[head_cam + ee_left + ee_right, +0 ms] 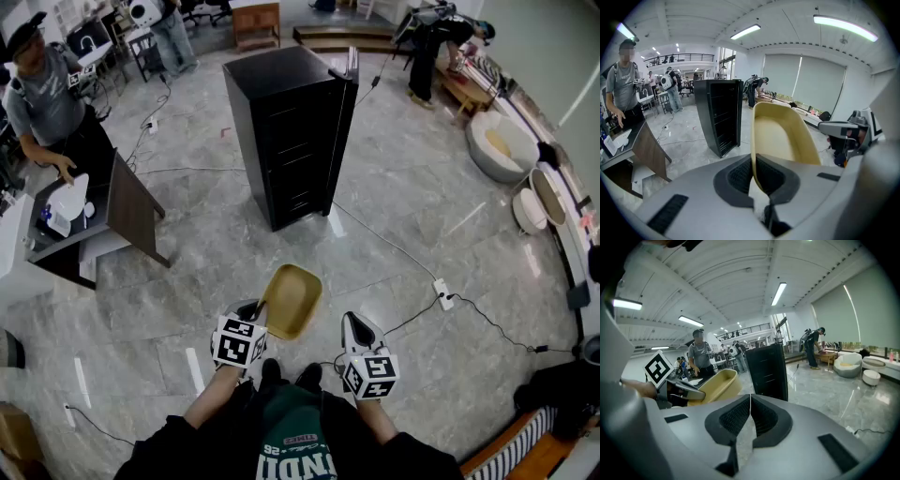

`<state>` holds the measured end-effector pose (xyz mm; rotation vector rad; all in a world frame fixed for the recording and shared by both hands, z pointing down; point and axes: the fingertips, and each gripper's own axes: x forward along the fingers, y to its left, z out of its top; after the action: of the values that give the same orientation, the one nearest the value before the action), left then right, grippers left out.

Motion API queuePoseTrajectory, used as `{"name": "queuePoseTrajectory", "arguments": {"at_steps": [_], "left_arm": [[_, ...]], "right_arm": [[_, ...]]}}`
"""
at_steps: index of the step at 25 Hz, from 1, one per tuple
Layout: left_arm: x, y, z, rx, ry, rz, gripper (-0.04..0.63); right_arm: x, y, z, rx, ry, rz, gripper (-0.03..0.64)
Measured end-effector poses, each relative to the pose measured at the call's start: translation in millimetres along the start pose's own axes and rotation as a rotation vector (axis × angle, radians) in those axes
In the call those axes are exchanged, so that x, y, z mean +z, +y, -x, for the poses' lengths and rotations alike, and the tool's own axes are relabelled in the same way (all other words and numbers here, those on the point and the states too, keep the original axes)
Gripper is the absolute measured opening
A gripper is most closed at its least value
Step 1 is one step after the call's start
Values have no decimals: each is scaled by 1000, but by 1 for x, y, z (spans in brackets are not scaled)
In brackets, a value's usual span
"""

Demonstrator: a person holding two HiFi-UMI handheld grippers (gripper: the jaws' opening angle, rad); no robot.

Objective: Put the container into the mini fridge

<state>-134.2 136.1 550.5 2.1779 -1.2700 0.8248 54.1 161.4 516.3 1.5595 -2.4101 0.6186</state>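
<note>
Head view, lower centre: left gripper point(255, 311) is clamping the yellow container point(292, 300) by its rim; right gripper point(356, 326) is hanging closed, empty.

The only lettering I can read is on my own green shirt point(298, 457) at the bottom of the head view: big white capitals, cut off by the picture's edge, that look like "INDI", with a line of smaller print above them too small for me to make out. The cube point(239, 342) on my left gripper point(257, 309) and the cube point(371, 373) on my right gripper point(352, 322) carry black-and-white square patterns, not words or numbers. One such square marker point(658, 367) shows at the left of the right gripper view.
</note>
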Motion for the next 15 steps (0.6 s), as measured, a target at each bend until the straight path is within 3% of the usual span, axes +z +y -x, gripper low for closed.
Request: {"name": "queuePoseTrajectory", "arguments": {"at_steps": [15], "left_arm": [[-1, 13, 0, -21, -1, 4, 15]], "right_arm": [[9, 9, -5, -33, -31, 29, 37]]}}
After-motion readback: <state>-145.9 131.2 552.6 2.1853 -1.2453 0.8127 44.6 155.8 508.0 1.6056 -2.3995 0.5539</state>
